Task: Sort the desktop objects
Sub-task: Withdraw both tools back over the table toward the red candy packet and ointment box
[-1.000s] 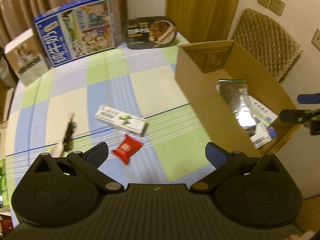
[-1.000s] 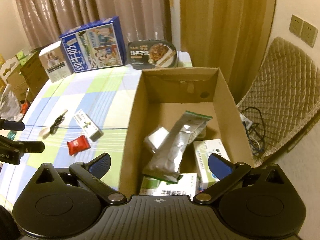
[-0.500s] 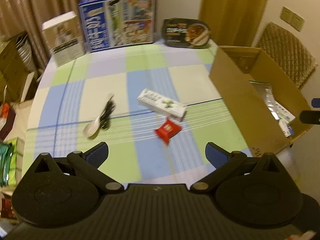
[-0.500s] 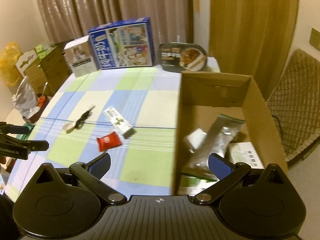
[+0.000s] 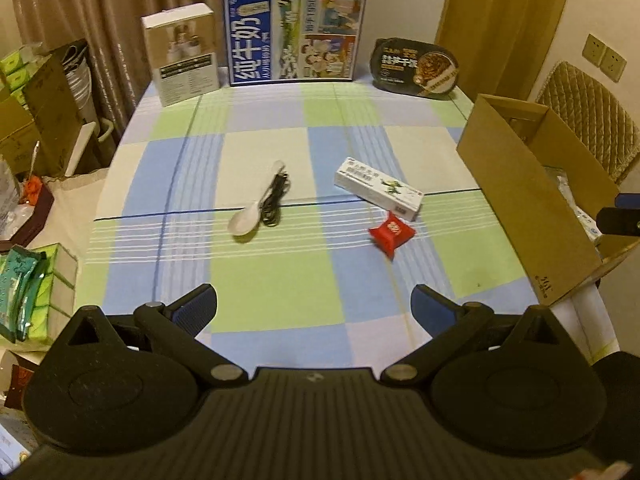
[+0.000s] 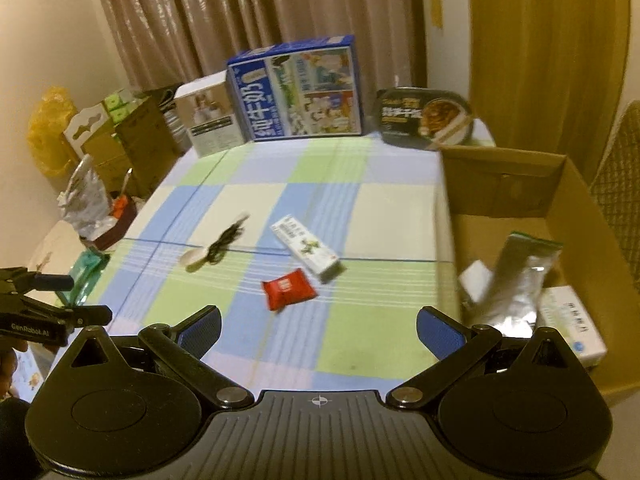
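Note:
On the checked tablecloth lie a red snack packet, a long white box, a white spoon and a coiled black cable beside the spoon. A cardboard box at the table's right holds a silver pouch and white packs. My left gripper hangs open and empty above the near edge. My right gripper is open and empty too, near the carton's left wall.
Along the far edge stand a blue milk carton box, a small white box and a black ready-meal tray. Cartons and bags crowd the floor to the left. A padded chair stands behind the cardboard box.
Both grippers have swung left, away from the cardboard box and toward the middle of the table. The loose items have not moved. Both stay open and empty.

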Available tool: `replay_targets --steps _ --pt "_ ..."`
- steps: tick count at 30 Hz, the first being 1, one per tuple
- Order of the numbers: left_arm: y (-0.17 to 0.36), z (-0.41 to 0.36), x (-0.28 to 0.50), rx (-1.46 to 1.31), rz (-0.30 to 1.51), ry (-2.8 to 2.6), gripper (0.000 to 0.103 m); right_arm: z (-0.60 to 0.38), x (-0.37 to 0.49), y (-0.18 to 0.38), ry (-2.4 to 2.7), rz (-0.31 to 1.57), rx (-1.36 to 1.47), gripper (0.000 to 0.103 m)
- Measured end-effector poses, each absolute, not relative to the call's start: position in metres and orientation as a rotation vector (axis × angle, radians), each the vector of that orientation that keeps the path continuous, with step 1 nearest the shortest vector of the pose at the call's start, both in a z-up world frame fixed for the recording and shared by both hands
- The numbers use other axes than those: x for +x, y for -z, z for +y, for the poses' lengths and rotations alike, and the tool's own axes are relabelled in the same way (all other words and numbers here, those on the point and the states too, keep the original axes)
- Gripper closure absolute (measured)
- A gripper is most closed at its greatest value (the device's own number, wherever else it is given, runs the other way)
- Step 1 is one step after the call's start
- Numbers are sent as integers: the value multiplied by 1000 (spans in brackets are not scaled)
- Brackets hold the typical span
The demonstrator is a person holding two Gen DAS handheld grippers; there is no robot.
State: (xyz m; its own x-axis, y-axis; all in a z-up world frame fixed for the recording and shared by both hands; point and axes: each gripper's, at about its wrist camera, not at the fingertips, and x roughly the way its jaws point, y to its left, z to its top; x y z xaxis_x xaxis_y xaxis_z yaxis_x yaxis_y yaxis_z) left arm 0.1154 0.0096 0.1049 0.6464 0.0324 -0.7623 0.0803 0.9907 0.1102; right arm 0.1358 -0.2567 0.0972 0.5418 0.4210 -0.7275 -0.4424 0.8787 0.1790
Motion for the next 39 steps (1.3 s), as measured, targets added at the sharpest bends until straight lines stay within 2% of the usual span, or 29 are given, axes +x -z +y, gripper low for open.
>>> replay_targets --steps 15,39 --pt "-92 50 107 210 880 -3 2 -213 132 -57 -560 900 -24 2" --pt "-40 71 175 269 871 51 2 -180 175 9 -596 879 -104 2"
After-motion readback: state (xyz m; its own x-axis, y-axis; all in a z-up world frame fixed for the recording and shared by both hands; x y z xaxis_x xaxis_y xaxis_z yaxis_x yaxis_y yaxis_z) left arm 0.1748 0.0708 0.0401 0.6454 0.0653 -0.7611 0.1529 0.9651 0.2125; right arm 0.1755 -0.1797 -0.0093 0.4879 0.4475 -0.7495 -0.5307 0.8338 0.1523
